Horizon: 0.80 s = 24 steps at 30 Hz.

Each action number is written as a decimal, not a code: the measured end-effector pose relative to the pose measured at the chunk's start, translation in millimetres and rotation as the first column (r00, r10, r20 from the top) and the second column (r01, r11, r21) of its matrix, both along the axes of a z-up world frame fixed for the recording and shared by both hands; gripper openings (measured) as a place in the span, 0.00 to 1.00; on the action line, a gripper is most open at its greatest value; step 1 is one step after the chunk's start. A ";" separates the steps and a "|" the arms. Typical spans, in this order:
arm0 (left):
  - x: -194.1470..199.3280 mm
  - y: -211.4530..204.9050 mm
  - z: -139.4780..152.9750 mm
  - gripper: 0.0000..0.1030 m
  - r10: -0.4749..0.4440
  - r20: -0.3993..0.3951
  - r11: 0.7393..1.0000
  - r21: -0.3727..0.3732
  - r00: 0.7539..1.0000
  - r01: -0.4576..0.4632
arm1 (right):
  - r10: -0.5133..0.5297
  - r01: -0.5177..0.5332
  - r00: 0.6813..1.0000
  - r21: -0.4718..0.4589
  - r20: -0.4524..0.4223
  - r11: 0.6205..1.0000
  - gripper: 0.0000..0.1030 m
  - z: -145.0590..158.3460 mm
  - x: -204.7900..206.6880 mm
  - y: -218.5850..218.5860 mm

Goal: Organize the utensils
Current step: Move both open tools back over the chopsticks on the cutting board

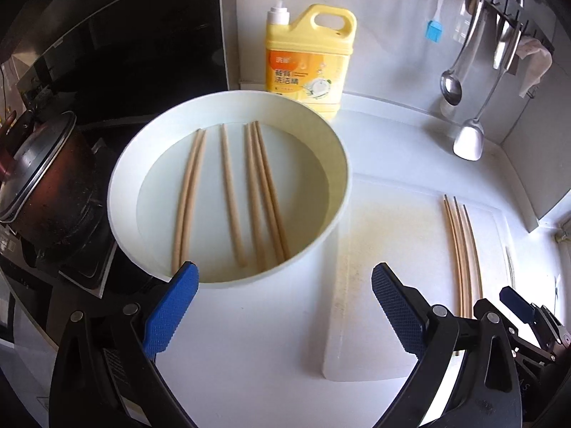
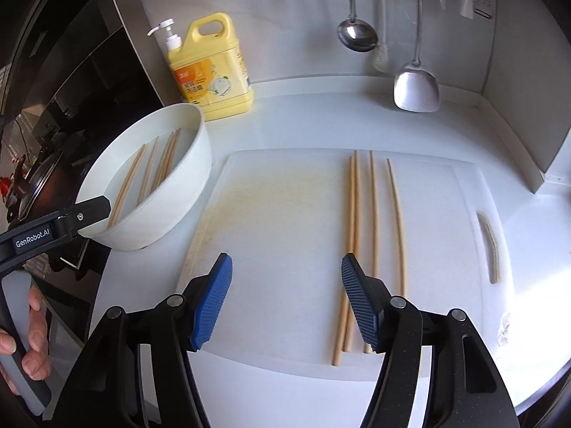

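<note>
**Both jaws spread, nothing held**

The right gripper (image 2: 286, 297) hangs over the near edge of the board (image 2: 285, 214), its jaws spread wide and gripping nothing; its right finger (image 2: 358, 303) lies in front of the near ends of the board chopsticks (image 2: 373, 221), though contact cannot be told. Four of these lie side by side on the right half of the board, running near to far, two touching and two a little apart.

The left gripper (image 1: 284, 308) is over the table (image 1: 249, 339) between the bowl (image 1: 335, 164) and the board's left edge. Its jaws are also spread wide and empty; the left finger (image 1: 171, 306) overlaps the bowl's near rim in the left wrist view, touching or not is unclear.

Six bowl chopsticks (image 1: 228, 192) rest in the bowl on the table's left side: a pair, a single, then three close together.

Farther back stands a soap jug (image 1: 308, 57) by the wall. A ladle (image 2: 357, 34) and spatula (image 2: 415, 87) hang at the far right.
</note>
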<state>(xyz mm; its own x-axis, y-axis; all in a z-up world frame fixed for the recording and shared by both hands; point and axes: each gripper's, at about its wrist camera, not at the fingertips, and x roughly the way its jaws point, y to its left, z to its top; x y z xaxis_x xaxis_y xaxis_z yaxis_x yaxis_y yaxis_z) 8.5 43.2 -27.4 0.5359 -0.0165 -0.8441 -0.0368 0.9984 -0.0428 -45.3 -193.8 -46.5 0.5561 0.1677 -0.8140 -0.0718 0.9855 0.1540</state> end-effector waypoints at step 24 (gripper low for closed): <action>-27.4 -114.1 -20.3 0.94 -0.024 -0.016 0.999 0.022 1.000 0.025 | -0.086 0.087 0.996 -0.027 0.014 0.996 0.61 -35.2 -27.2 -137.9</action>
